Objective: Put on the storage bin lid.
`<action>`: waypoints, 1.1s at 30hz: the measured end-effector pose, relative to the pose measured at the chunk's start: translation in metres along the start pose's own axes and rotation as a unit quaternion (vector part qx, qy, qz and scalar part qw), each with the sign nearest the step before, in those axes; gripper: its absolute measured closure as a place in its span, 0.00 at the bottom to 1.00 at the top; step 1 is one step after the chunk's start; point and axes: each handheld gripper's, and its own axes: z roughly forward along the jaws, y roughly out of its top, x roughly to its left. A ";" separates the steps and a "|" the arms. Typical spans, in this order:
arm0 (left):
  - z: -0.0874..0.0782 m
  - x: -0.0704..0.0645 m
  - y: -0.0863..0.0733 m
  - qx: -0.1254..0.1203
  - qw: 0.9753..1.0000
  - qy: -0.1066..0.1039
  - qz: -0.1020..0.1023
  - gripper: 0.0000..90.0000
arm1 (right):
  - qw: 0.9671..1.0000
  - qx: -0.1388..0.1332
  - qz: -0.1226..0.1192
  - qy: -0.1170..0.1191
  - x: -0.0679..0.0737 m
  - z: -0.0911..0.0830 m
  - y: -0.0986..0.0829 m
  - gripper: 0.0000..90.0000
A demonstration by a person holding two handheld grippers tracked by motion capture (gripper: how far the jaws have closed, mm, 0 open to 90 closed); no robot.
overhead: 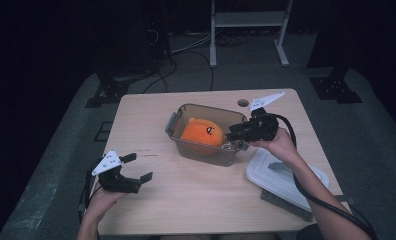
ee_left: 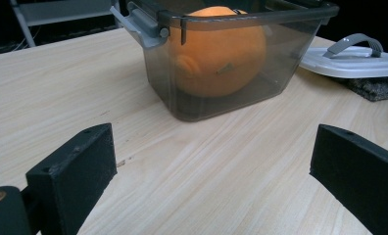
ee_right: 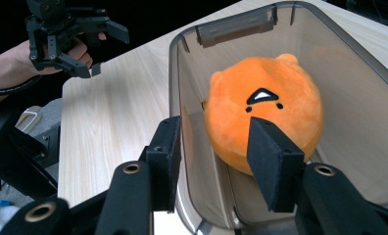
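A smoky clear plastic bin (overhead: 206, 152) stands mid-table with a round orange plush toy (overhead: 202, 132) inside. My right gripper (overhead: 232, 134) is at the bin's right end. In the right gripper view its jaws (ee_right: 214, 142) are open and straddle the bin's wall (ee_right: 182, 112), one outside and one inside close to the plush (ee_right: 265, 98). Over the front left of the table my left gripper (overhead: 139, 167) is open and holds nothing. Its own view has the jaws (ee_left: 214, 156) wide apart, facing the bin (ee_left: 216, 98) and plush (ee_left: 221, 54).
The bin's white lid (overhead: 281, 177) with a grey handle lies on a dark foam pad (overhead: 281, 202) at the front right corner. A small round hole (overhead: 243, 103) sits near the table's back edge. Cables and a metal frame (overhead: 248, 30) are on the floor behind.
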 end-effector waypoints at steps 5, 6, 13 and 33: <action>0.000 0.000 0.000 -0.001 1.000 0.000 -0.001 0.03 | 1.000 0.003 -0.002 -0.003 0.001 -0.008 -0.007 0.59; -0.001 0.000 0.000 0.000 1.000 0.000 -0.001 0.03 | 1.000 0.001 -0.001 -0.006 0.002 -0.011 -0.011 0.58; 0.001 -0.001 -0.001 0.003 1.000 -0.002 -0.001 0.03 | 1.000 -0.009 0.007 -0.015 0.001 -0.026 -0.027 0.55; 0.003 -0.002 -0.001 0.007 1.000 -0.003 0.000 0.03 | 0.999 -0.029 0.027 -0.031 -0.001 -0.056 -0.072 0.49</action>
